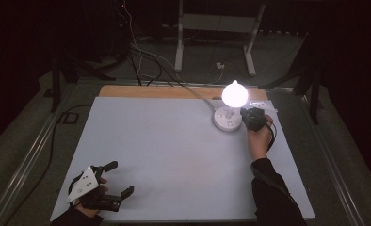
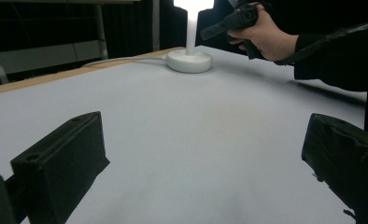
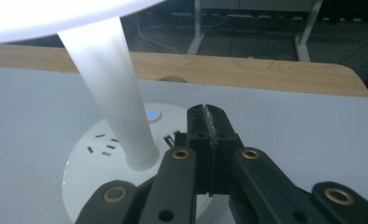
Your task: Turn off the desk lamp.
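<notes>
Bench (image 1: 174, 155): covered by a white sheet, with a wooden strip left bare along the far edge.
Lamp (image 1: 234, 94): lit, seen at the far right of the bench; a white stem is carried on a round white base (image 3: 86, 172) fitted with socket slots and a small blue light.
Cord (image 1: 195, 92): white, led off the far edge from the base.
Right tool (image 3: 205, 122): jaws pressed together with nothing between them; tips are held over the edge of the base, just beside the stem.
Left tool (image 1: 119, 179): jaws spread wide, nothing gripped; held low over the near left corner, well apart from the lamp.
</notes>
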